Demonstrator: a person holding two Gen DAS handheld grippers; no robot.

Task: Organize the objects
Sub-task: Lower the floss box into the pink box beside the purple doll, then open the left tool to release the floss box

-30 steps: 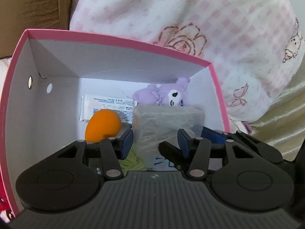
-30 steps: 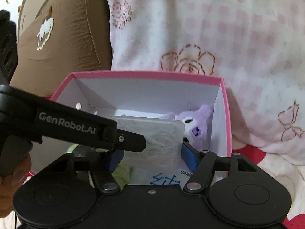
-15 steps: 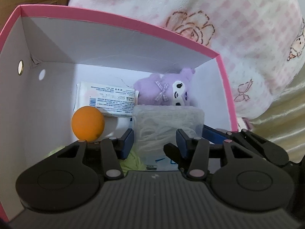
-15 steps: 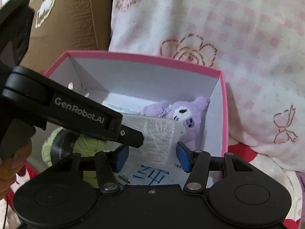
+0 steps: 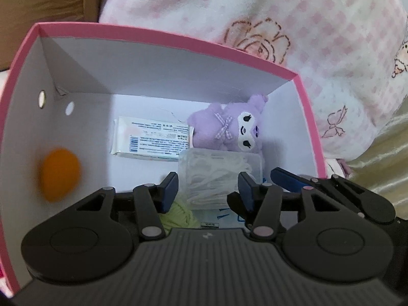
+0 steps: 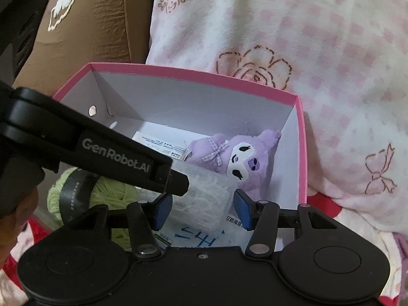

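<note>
A pink box (image 5: 178,40) with white walls holds a purple plush (image 5: 229,130), a white packet (image 5: 153,137), a blurred orange ball (image 5: 60,176), green yarn (image 6: 74,191) and a tissue pack (image 6: 201,237). A clear box of white picks (image 6: 209,199) lies tilted over the tissue pack, with my right gripper (image 6: 201,209) closing on it, pads against its sides. My left gripper (image 5: 209,191) is opening; the clear box (image 5: 216,173) shows between its fingers. One left finger (image 6: 127,160) lies over the box's top left edge.
A pink checked blanket (image 6: 306,38) bulges behind and right of the box. A brown cushion (image 6: 89,25) stands at the back left. A hand (image 6: 15,214) holds the left gripper at the left edge. Red patterned cover (image 6: 329,204) lies beside the box.
The orange ball has rolled left toward the box's side wall. The right jaws have narrowed around the clear box, which now sits lower over the tissue pack. The left jaws have widened a little.
</note>
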